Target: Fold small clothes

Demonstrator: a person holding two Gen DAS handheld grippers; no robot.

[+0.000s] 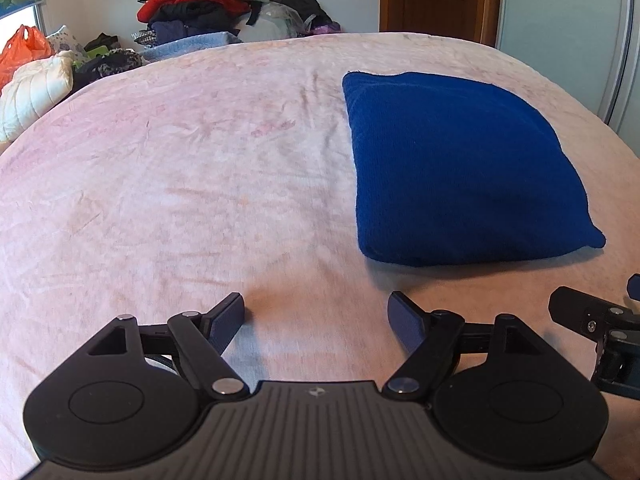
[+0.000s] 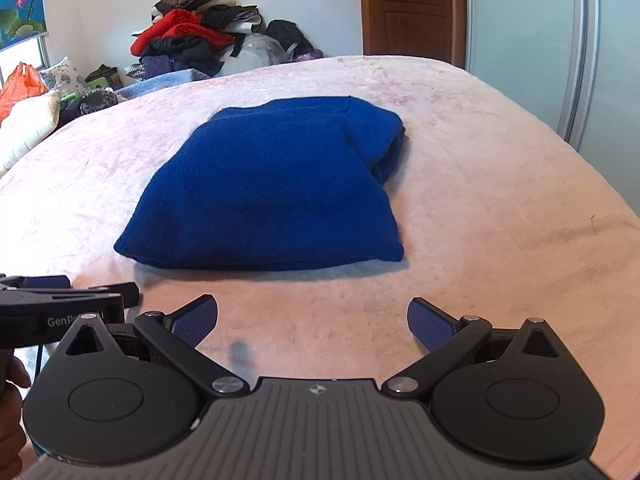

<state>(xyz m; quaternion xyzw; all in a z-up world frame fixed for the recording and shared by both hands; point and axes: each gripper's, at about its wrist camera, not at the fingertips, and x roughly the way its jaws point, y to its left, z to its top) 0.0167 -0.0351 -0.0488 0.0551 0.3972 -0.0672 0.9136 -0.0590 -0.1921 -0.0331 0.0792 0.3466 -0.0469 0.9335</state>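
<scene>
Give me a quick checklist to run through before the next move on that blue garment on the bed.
1. Left gripper open and holding nothing: ok.
2. Right gripper open and holding nothing: ok.
3. Blue garment folded into a compact block: ok, though loose layers show at its far right corner.
4. Garment lying fully on the pink bedspread, away from its edges: ok.
5. Both grippers short of the garment's near edge, not touching it: ok.
6. Underside layers lying flat: cannot tell, hidden.
</scene>
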